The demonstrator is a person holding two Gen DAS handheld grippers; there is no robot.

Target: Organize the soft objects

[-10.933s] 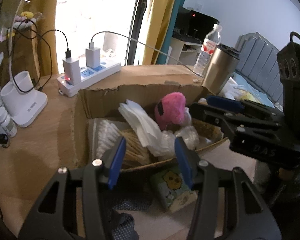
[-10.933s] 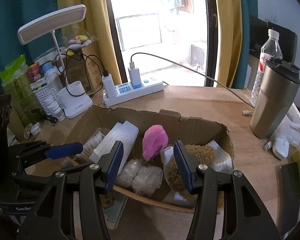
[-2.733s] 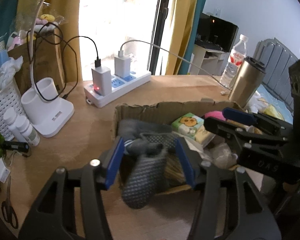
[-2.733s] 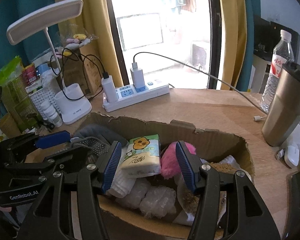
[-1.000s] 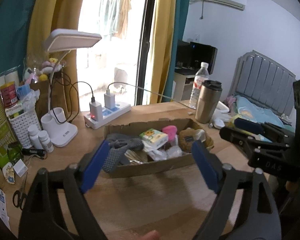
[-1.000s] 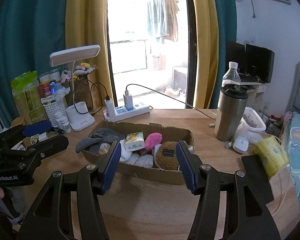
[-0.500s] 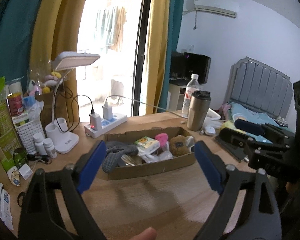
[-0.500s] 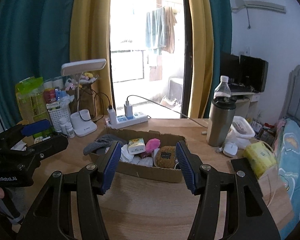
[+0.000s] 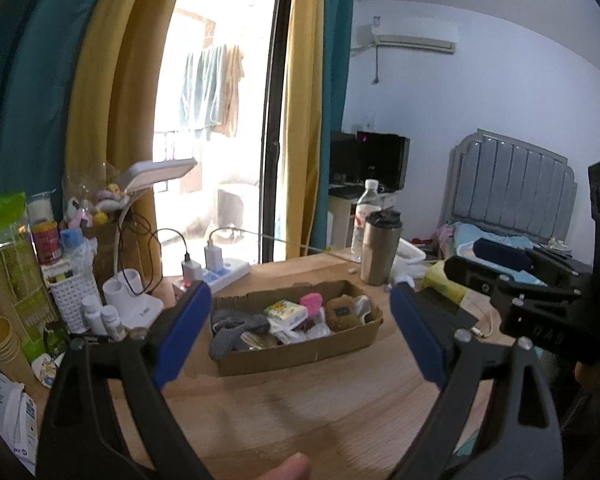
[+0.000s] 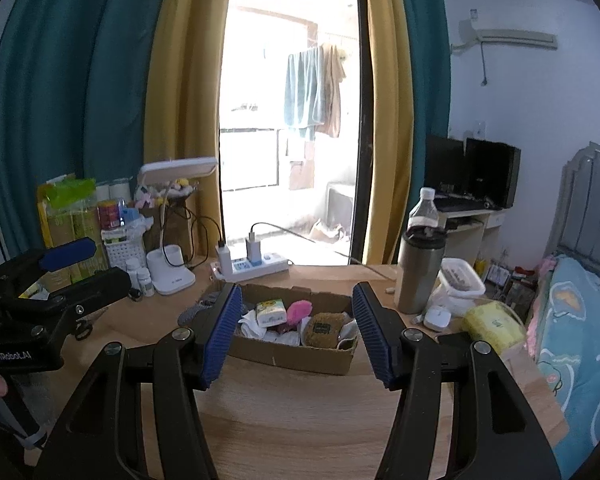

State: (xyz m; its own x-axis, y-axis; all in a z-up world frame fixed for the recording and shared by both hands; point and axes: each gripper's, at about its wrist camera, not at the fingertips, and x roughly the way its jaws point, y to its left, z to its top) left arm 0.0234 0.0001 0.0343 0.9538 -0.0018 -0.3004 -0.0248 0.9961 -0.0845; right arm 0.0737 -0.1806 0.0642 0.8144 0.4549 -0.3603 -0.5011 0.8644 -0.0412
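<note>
A shallow cardboard box (image 9: 300,354) sits on the wooden desk and shows in the right wrist view too (image 10: 300,358). It holds a grey sock (image 9: 230,330), a tissue pack with a yellow cartoon (image 9: 286,312), a pink plush (image 9: 312,302), a brown plush (image 9: 342,312) and white wipes. My left gripper (image 9: 300,332) is wide open and empty, well back from the box. My right gripper (image 10: 296,330) is open and empty, also back from the box. Each gripper shows at the edge of the other's view.
A steel tumbler (image 10: 420,272) and water bottle (image 10: 422,208) stand right of the box. A power strip (image 10: 252,266), desk lamp (image 10: 172,264), white basket and small bottles are at the back left. A yellow tissue pack (image 10: 492,326) and mouse lie right. A bed is far right.
Both grippers have pulled back and up from the box, which looks smaller now. The left gripper's jaws stand wider than a second ago. The box contents have not moved.
</note>
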